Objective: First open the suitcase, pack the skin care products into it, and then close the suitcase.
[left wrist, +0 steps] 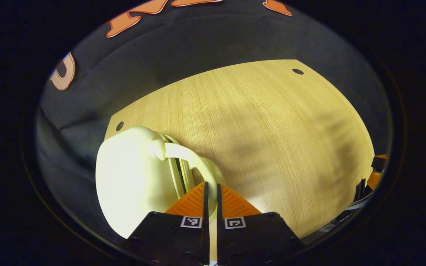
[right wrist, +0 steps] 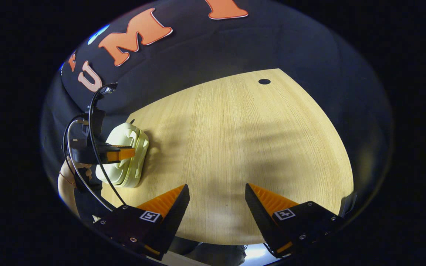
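Fingers of the left gripper [left wrist: 210, 192] are clenched on the handle [left wrist: 187, 155] of the cream suitcase [left wrist: 135, 181], which stands on edge at the wooden table's [left wrist: 272, 140] corner. Right gripper [right wrist: 216, 199] hangs spread wide over bare tabletop, well apart from the case.

No readable text, brand or number stands on anything here apart from the booth wall's letters. The only signs are small square black-and-white coded markers: two on the black finger mounts of the left gripper [left wrist: 210, 195] at the bottom of its view, two on those of the right gripper [right wrist: 216, 201], lower centre of its view.
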